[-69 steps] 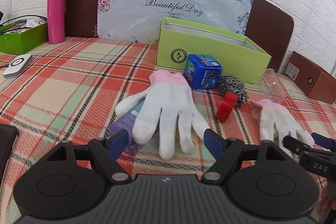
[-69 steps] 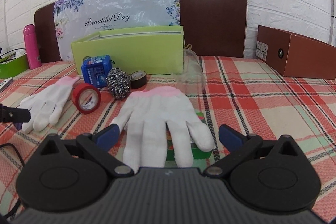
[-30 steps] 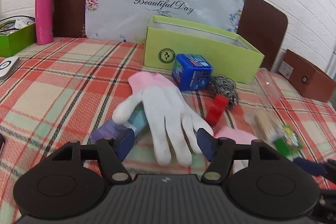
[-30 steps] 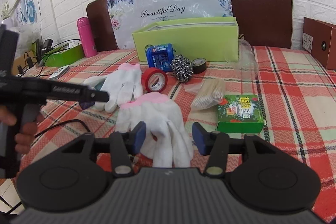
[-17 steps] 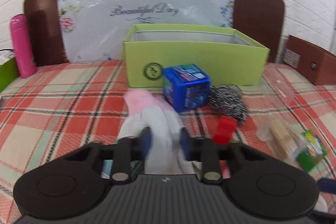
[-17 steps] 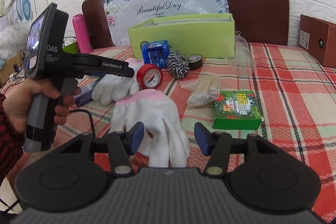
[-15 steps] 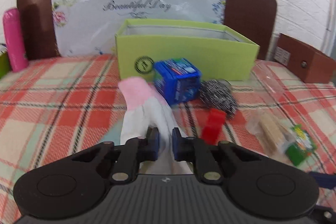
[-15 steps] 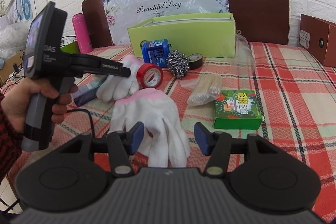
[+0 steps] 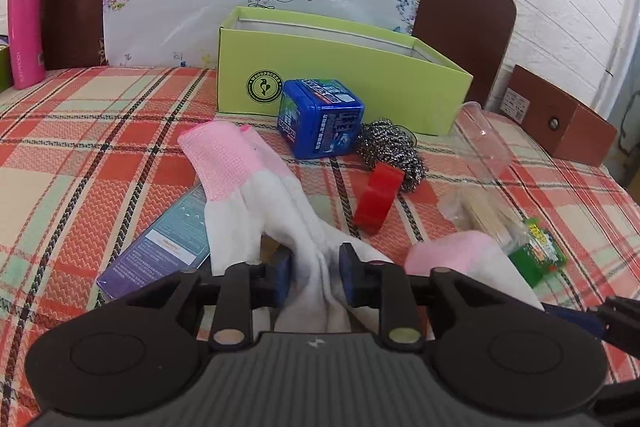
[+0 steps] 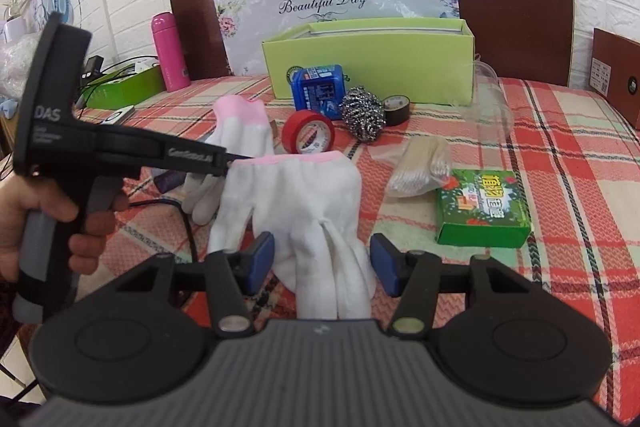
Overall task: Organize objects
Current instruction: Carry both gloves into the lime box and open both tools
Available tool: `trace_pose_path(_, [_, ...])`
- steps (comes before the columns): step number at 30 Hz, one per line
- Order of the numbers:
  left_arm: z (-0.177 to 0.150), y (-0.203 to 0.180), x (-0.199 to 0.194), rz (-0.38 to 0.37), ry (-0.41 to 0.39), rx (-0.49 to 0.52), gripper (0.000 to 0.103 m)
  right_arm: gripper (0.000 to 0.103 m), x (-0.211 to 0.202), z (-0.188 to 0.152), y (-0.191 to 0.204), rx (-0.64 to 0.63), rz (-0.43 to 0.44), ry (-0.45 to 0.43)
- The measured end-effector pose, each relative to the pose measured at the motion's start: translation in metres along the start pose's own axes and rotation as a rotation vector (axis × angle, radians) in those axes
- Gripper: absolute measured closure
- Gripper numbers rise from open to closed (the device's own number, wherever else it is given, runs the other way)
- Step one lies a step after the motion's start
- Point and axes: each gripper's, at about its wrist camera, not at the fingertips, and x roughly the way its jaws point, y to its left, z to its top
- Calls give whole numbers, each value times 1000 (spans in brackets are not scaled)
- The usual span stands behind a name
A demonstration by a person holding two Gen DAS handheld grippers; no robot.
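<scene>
My left gripper (image 9: 315, 271) is shut on the fingers of a white glove with a pink cuff (image 9: 248, 183), which drapes up and away from it over a purple-teal flat box (image 9: 160, 247). A second white glove (image 10: 304, 195) lies flat in front of my right gripper (image 10: 322, 263), whose blue pads stand open on either side of its fingers. The left gripper's body (image 10: 120, 151) shows at the left of the right wrist view, with the held glove (image 10: 240, 123) beyond it. The green open box (image 9: 332, 67) stands at the back.
On the plaid cloth lie a blue tin (image 9: 320, 117), steel scourer (image 9: 388, 151), red tape roll (image 9: 376, 203), black tape (image 10: 396, 107), bag of sticks (image 10: 424, 163), green packet (image 10: 484, 207) and clear cup (image 10: 488, 99). A pink bottle (image 9: 24, 27) and brown box (image 9: 560, 123) stand at the sides.
My left gripper closed on the first glove's fingers and lifted them, and its view swung right. My right gripper stays open over the second glove.
</scene>
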Motion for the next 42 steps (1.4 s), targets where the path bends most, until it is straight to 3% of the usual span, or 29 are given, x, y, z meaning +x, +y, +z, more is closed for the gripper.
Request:
trace_pose_path(3, [-3, -2, -2, 21, -12, 9, 55, 45, 1, 0, 1, -4, 6, 1])
trace_pose_path(4, [-4, -1, -3, 24, -12, 12, 54, 45, 1, 0, 2, -5, 11, 3])
trace_pose_path(6, [-4, -1, -3, 15, -2, 11, 61, 45, 3, -1, 3, -4, 15, 6])
trace_pose_path(7, [-4, 0, -2, 7, 2, 8, 72, 45, 3, -1, 2, 0, 14, 6])
trace_pose_path(8, [-4, 0, -3, 3, 6, 8, 76, 47, 4, -1, 2, 4, 16, 9])
trace_pose_path(10, [-4, 1, -3, -3, 9, 2, 89, 72, 4, -1, 3, 2, 24, 18])
trace_pose_path(12, [-4, 3, -5, -17, 10, -14, 93, 85, 3, -2, 3, 3, 30, 17])
trace_pose_path(15, [-4, 3, -12, -25, -1, -17, 96, 91, -2, 0, 2, 6, 37, -7])
trace_pose_path(27, [36, -5, -44, -134, -108, 22, 96, 92, -37, 35, -16, 78, 66, -214])
trace_pose_path(38, [105, -13, -32, -169, -199, 80, 96, 92, -32, 90, -50, 84, -12, -398])
trace_pose_path(42, [137, -10, -9, -251, -221, 20, 96, 92, -14, 120, -69, 91, 9, -432])
